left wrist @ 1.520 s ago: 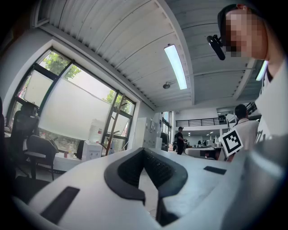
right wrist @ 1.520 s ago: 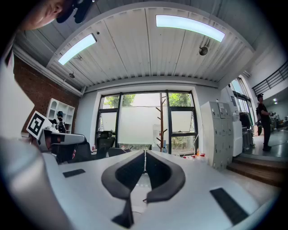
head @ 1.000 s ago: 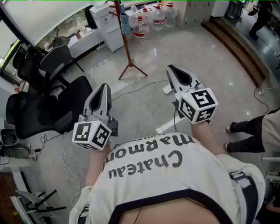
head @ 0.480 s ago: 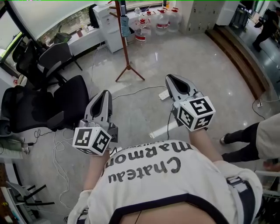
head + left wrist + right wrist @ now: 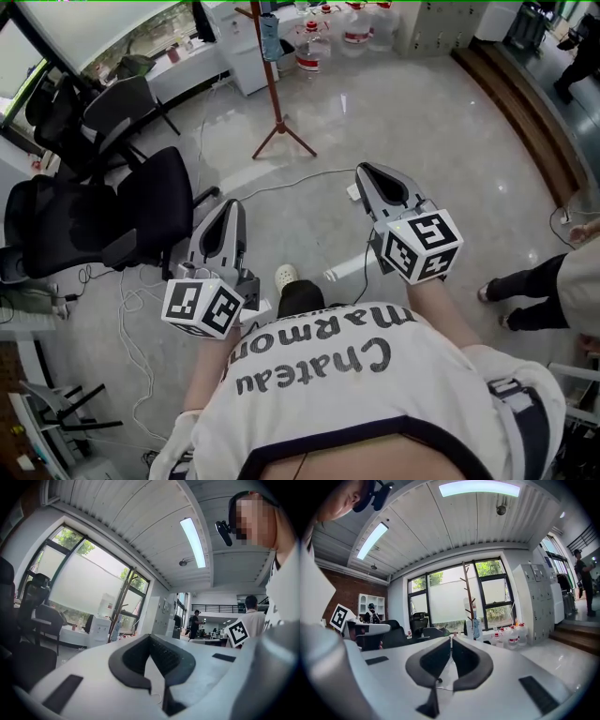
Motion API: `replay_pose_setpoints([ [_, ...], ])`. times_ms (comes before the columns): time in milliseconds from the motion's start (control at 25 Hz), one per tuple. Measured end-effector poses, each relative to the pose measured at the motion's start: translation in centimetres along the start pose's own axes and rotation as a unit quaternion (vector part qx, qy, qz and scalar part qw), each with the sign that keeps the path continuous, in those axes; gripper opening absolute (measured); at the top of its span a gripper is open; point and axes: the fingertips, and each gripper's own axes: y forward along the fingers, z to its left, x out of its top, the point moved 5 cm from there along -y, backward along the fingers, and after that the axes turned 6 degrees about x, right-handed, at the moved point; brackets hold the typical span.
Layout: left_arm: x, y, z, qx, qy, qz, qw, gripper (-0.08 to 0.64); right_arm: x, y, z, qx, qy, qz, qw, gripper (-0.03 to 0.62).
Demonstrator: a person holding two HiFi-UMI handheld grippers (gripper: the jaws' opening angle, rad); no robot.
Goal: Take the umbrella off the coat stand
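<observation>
The red-brown coat stand rises from its tripod foot on the shiny floor at the top of the head view. A small blue folded umbrella hangs high on its pole. My left gripper and right gripper are held level well short of the stand, both shut and empty. The left gripper view has the stand far off by the window, beyond its shut jaw tips. In the right gripper view the stand and umbrella are just right of its shut jaw tips.
Black office chairs crowd the left. A white cabinet and water bottles stand behind the stand. Cables and a power strip lie on the floor ahead. Another person's legs are at right, and a wooden step beyond.
Both grippers have sunk a little and stayed shut. The stand sits higher in the head view, and a foot in a pale shoe now shows between the grippers.
</observation>
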Motion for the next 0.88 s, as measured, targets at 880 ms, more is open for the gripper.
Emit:
replay_pose_setpoints([
  [880,5.8,16.3,13.0,-0.070,0.007,-0.011,0.9974,0.011,4.7,16.4,-3.9,-0.060,-0.021,-0.007,0.998,0.032],
])
